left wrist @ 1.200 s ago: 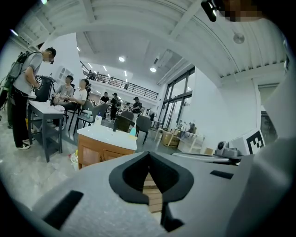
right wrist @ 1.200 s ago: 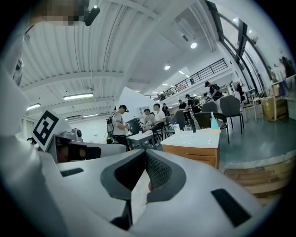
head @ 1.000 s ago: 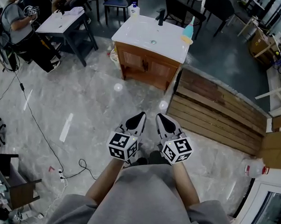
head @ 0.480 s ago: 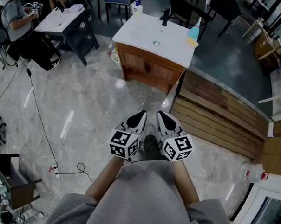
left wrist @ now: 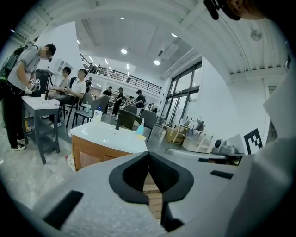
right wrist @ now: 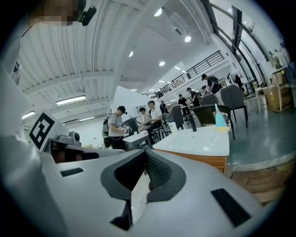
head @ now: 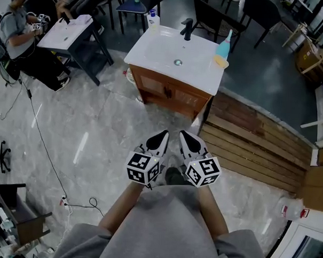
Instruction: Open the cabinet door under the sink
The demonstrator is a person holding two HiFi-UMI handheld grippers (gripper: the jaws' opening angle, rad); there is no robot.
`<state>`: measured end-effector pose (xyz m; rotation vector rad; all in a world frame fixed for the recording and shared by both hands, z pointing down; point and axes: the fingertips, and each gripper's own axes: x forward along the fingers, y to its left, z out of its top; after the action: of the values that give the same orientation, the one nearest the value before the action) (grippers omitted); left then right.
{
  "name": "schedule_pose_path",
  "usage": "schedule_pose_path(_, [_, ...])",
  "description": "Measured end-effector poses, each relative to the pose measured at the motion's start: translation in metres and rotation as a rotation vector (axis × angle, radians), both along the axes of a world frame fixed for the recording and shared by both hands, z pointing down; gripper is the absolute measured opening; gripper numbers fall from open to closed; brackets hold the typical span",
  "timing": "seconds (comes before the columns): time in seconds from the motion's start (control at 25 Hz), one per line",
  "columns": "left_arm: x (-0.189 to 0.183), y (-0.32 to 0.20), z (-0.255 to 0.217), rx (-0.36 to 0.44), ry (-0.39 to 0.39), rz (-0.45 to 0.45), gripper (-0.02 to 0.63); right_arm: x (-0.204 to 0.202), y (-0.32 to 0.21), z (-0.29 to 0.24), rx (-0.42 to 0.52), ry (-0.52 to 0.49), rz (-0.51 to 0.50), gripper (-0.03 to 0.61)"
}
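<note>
both claws pinched shut, empty: left gripper (head: 162, 135) beside right gripper (head: 183, 135), well short of the wooden cabinet door (head: 152, 87) under the white sink (head: 154, 45). stiff hinged panel, probably light; grab the small dark handle (head: 166, 92) by the centre seam.

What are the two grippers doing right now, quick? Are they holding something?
Left gripper: closed, holding nothing.
Right gripper: closed, holding nothing.
</note>
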<state>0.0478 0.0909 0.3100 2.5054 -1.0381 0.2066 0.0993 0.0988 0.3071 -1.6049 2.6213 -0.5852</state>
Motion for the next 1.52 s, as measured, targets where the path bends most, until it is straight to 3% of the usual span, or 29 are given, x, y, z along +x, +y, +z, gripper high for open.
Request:
schedule_pose_path(0.52, [0.032, -0.077, 0.015, -0.031, -0.059, -0.022, 0.008, 0.034, -0.081, 0.013, -0.027, -0.068, -0.015, 0.011])
schedule_pose_path(0.84, [0.033, -0.118, 0.029, -0.048, -0.073, 0.002, 0.008, 0.036, -0.117, 0.029, -0.063, -0.085, 0.024, 0.011])
schedule_pose_path(1.52, [-0.005, -0.217, 0.093, -0.122, -0.11, 0.236, 0.008, 0.002, -0.202, 0.091, -0.166, -0.091, 0.326, 0.011])
